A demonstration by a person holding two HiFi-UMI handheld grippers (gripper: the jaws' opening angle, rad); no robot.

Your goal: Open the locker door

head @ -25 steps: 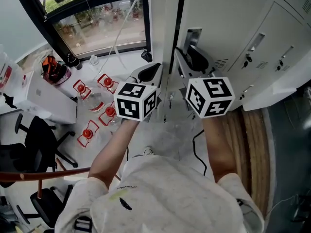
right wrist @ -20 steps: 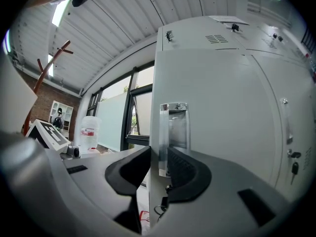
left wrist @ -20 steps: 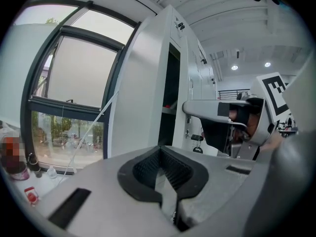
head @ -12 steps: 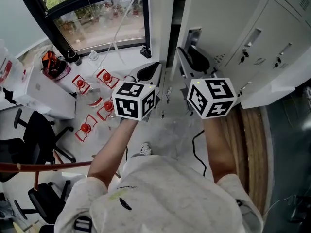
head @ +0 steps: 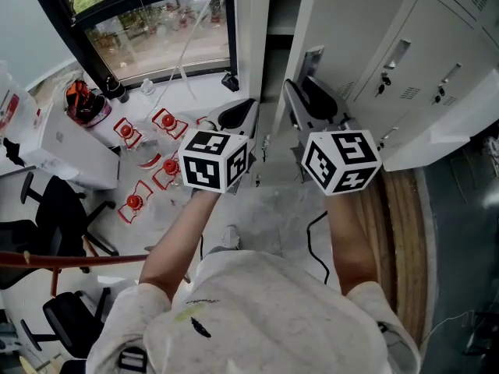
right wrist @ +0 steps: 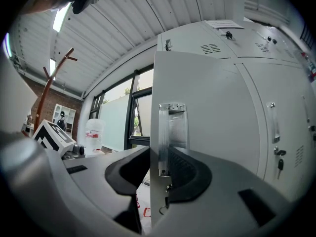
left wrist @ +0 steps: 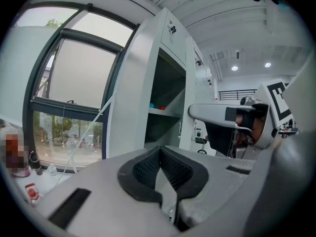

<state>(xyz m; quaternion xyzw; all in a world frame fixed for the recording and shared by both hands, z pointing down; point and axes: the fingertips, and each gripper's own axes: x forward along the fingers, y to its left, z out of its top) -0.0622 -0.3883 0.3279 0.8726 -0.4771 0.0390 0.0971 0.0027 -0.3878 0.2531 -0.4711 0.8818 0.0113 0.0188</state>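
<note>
Pale floor (head: pixel 273 202), red-capped packs (head: pixel 168 122) scattered on it, black cable (head: pixel 310 228), office chair (head: pixel 48 209), white box (head: pixel 70 150)

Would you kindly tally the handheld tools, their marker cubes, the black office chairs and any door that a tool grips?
Tools: 2, left tool and right tool
Marker cubes: 2
Black office chairs: 2
Locker door gripped by the right tool: 1
Total: 7

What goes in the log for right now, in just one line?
locker door: partly open | right gripper: jaws have just been closing, gripping door edge | left gripper: shut, empty
</note>
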